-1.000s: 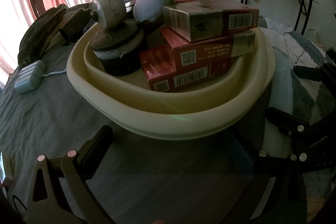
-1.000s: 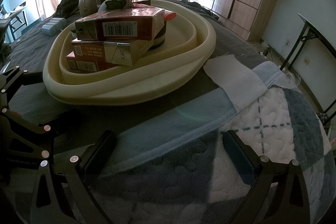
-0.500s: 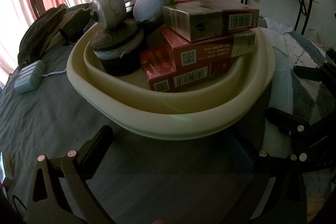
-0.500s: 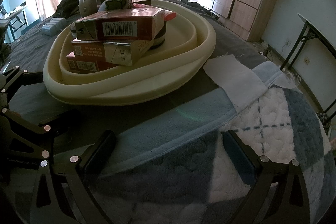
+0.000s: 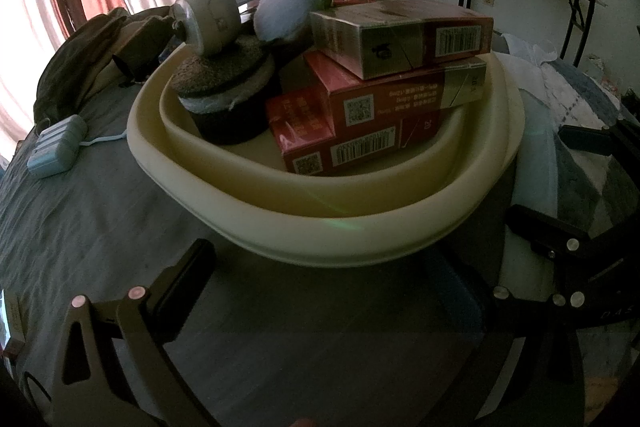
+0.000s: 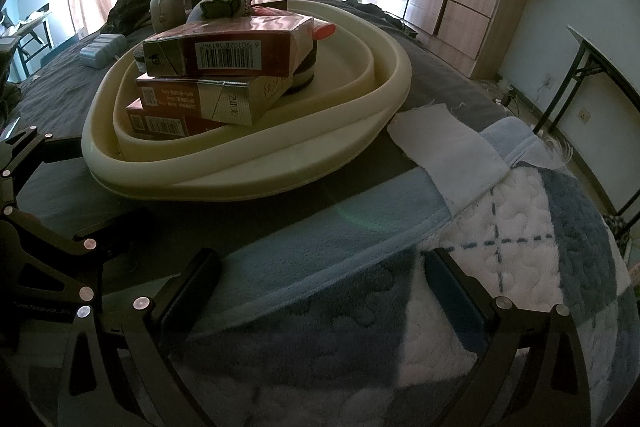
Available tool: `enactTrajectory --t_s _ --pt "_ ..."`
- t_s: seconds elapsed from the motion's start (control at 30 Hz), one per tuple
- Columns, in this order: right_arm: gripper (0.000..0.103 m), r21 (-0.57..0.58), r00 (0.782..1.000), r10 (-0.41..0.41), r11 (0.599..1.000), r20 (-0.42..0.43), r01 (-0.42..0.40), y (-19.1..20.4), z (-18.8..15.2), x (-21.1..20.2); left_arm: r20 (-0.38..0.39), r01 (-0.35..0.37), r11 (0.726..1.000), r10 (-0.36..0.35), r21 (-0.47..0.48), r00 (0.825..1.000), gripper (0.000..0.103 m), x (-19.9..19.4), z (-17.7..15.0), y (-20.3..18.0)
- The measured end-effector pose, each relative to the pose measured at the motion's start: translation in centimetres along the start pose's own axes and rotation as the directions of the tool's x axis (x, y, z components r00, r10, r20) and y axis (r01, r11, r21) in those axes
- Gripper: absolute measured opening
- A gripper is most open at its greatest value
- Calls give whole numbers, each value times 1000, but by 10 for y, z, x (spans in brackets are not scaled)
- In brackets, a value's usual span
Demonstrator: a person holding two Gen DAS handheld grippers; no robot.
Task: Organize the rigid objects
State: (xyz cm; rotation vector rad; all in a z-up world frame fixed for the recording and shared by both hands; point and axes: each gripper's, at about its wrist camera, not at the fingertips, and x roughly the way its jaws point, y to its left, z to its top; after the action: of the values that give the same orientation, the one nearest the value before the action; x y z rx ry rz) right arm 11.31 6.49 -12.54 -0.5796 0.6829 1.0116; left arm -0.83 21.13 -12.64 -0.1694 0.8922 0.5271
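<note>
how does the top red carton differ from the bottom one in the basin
The top carton rests above the rim of the cream basin; the bottom carton sits low inside it. The top one is turned askew and overhangs the stack, with a gold end showing; the bottom one lies flat under the other two, showing red sides with QR codes. Both are long red boxes with barcodes.

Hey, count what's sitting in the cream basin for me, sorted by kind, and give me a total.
Red cigarette cartons: 3, stacked
Dark round cork-topped container: 1
Grey rounded jar: 1
Pale blue plush toy with a green stem: 1
Red-capped item, mostly hidden: 1
Total in the cream basin: 7 that I can see
</note>
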Motion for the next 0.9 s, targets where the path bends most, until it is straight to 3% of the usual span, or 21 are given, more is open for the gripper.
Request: enactTrajectory --t_s 0.9 --pt "103 0 1000 0 1000 0 0 0 0 0 0 0 1000 0 0 1000 103 0 0 0"
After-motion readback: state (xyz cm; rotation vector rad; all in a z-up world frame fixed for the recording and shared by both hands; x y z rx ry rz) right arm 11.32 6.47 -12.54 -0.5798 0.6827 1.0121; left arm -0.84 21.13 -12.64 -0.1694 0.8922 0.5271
